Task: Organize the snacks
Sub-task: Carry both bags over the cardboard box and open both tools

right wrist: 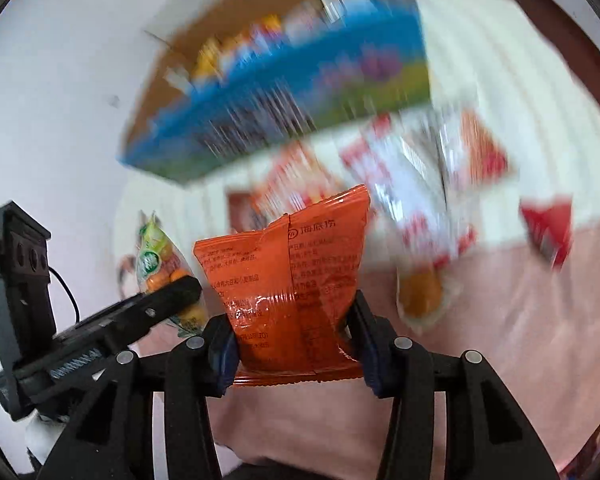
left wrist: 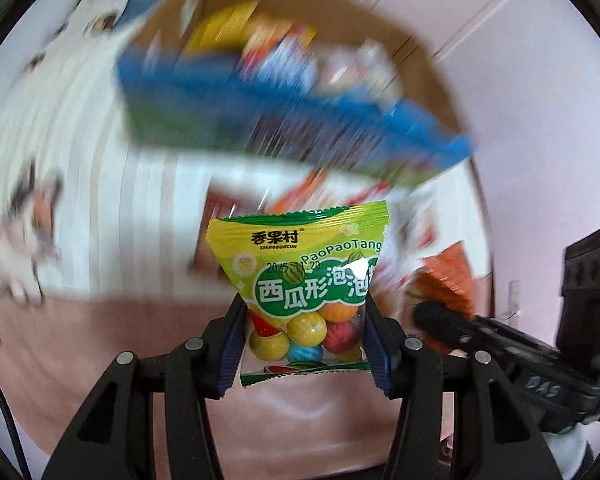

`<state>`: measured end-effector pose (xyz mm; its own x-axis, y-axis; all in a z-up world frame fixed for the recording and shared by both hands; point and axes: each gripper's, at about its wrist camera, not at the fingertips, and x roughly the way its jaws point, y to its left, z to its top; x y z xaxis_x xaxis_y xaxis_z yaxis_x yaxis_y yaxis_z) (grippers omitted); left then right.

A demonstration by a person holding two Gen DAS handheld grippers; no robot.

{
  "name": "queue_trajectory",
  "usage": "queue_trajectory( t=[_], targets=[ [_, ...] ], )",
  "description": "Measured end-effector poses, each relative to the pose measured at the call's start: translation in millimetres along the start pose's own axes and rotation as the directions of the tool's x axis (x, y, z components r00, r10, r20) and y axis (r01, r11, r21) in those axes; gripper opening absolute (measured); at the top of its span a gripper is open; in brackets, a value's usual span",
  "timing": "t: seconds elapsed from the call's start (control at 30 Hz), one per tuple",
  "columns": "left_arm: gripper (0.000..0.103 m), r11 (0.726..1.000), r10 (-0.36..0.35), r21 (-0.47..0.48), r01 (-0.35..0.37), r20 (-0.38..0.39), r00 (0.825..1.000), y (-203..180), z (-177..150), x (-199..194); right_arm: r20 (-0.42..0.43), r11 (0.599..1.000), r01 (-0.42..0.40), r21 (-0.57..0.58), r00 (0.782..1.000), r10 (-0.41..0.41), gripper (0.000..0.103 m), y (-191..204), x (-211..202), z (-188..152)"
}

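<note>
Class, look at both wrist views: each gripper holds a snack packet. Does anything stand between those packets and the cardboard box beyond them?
Nothing visible blocks the way. The green gum packet in the left gripper and the orange packet in the right gripper face the cardboard box. Only loose snacks lie below, on the bedding.

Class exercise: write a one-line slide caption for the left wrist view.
Left gripper pinches a green bubble-gum packet between its fingers, blurred blue snack box beyond.
</note>
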<state>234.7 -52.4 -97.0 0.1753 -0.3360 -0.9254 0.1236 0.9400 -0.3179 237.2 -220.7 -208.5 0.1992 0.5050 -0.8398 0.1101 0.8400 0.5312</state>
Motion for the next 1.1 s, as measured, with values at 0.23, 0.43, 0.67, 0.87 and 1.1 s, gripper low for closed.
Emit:
queue_trajectory(
  t=[0.23, 0.43, 0.67, 0.87, 1.1],
  targets=[
    [0.05, 0.989, 0.057, 0.13, -0.07, 0.102, 0.993, -40.4, 96.3, -47.0, 0.134, 0.995, -0.02, -0.095, 0.99, 0.033, 0.051, 46.4, -55.9, 86.2],
    [0.05, 0.984, 0.156, 0.085, -0.158, 0.027, 0.987, -28.2, 162.1, 0.3, 0.157, 0.992, 0.055, -0.118, 0.987, -0.036, 0.051, 59.0, -40.3, 152.3],
    [0.05, 0.97, 0.236, 0.081, -0.228, -0.114, 0.965, -3.4, 186.4, 73.2, 0.084, 0.986, 0.128, -0.109, 0.989, -0.12, 0.051, 55.8, 26.9, 191.8],
    [0.05, 0.96, 0.277, 0.095, -0.264, -0.18, 0.944, 12.6, 187.3, 115.1, -0.009, 0.984, 0.149, -0.098, 0.989, -0.151, 0.051, 45.6, 80.0, 206.1],
    [0.075, 0.963, 0.269, 0.056, -0.264, -0.18, 0.946, 24.3, 187.5, 119.8, -0.107, 0.975, 0.186, -0.124, 0.974, -0.2, 0.081, 40.3, 104.6, 207.5]
  ],
)
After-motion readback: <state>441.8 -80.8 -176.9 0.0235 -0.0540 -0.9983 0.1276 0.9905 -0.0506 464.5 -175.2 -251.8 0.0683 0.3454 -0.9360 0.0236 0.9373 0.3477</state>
